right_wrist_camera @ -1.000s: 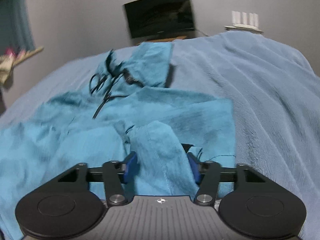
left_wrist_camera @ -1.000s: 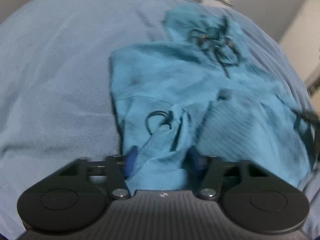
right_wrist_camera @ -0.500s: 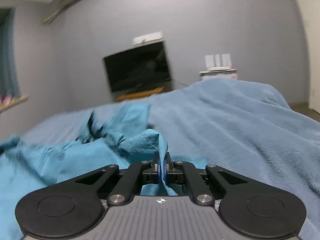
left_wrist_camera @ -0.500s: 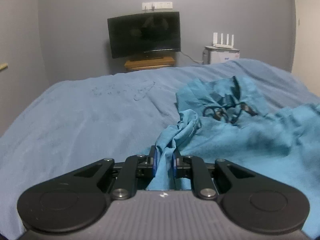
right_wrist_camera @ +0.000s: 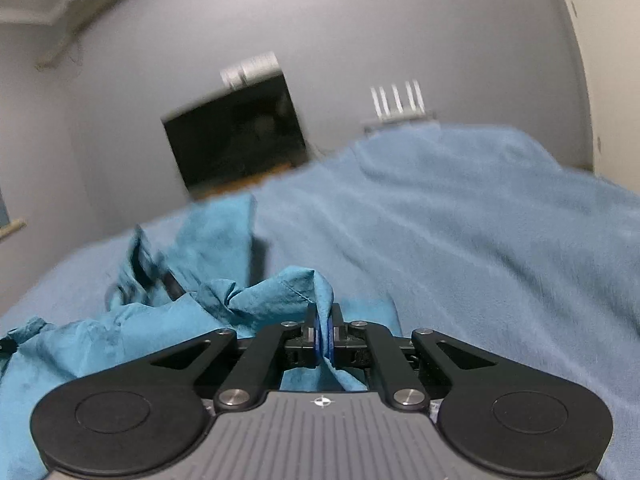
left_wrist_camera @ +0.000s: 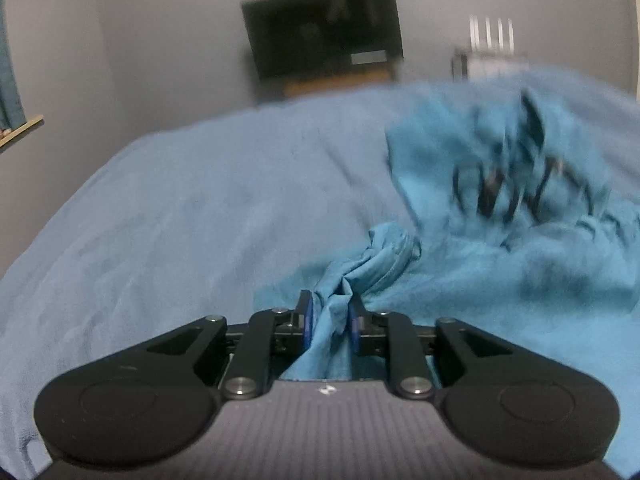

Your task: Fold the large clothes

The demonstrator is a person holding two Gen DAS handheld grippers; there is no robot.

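Note:
A large teal garment [left_wrist_camera: 500, 264] with dark drawstrings [left_wrist_camera: 516, 188] lies bunched on a blue bed cover [left_wrist_camera: 180, 232]. My left gripper [left_wrist_camera: 330, 322] is shut on a gathered fold of the garment at its near left edge. In the right wrist view my right gripper [right_wrist_camera: 324, 338] is shut tight on a hemmed edge of the same garment [right_wrist_camera: 168, 320], which rises in a peak above the jaws. The cloth spreads to the left of the right gripper. Both views are blurred by motion.
The blue bed cover [right_wrist_camera: 480, 248] fills the area around the garment. Beyond the bed stand a dark TV [left_wrist_camera: 324, 28] on a wooden stand and a white router [left_wrist_camera: 490, 40] on a small cabinet against the grey wall.
Both grippers closed on the garment a second ago, then lifted and tilted up from the bed. Since half a second ago the cloth has shifted and the views blur with motion.

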